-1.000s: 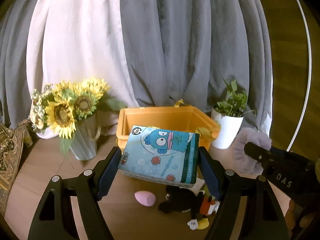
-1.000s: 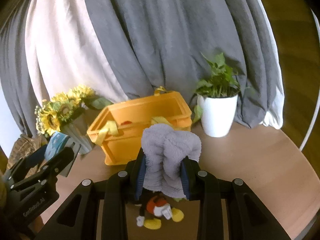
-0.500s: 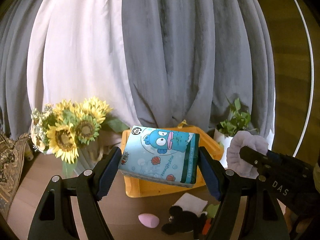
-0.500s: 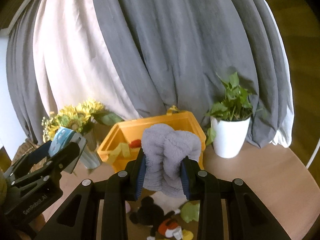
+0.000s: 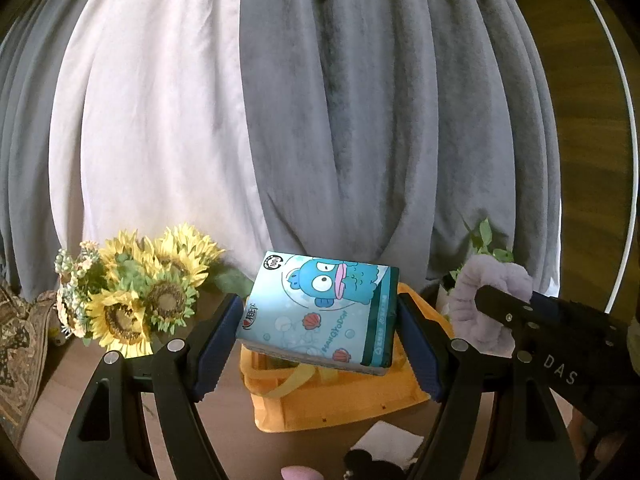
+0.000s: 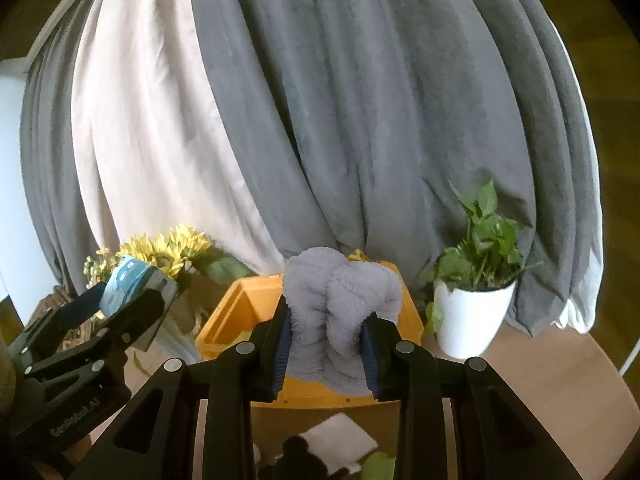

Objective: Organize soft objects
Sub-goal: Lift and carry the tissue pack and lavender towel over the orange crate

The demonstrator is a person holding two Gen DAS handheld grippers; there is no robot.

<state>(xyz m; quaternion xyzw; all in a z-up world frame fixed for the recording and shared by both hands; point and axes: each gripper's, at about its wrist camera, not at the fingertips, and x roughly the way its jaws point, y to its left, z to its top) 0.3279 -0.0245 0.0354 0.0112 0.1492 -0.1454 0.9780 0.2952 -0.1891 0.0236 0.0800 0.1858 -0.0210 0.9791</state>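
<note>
Right gripper [image 6: 326, 342] clamped on grey fleece cloth [image 6: 340, 300]; orange basket [image 6: 232, 320] behind; left gripper [image 6: 120, 304] gripping tissue pack [image 6: 128, 280]

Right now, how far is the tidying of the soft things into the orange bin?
Midway. Done: something yellow-green already lies in the orange bin. In hand: the left gripper clamps the tissue pack; the right gripper clamps the grey fluffy cloth. Left on the table: the pink sponge, a white cloth and a dark plush toy.

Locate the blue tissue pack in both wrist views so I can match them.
Left wrist: blue tissue pack sits centre frame, clamped in the left gripper.
Right wrist: same pack at far left, mid-height.
Shared landmark: orange basket, behind the pack in the left view, centre in the right.
</note>
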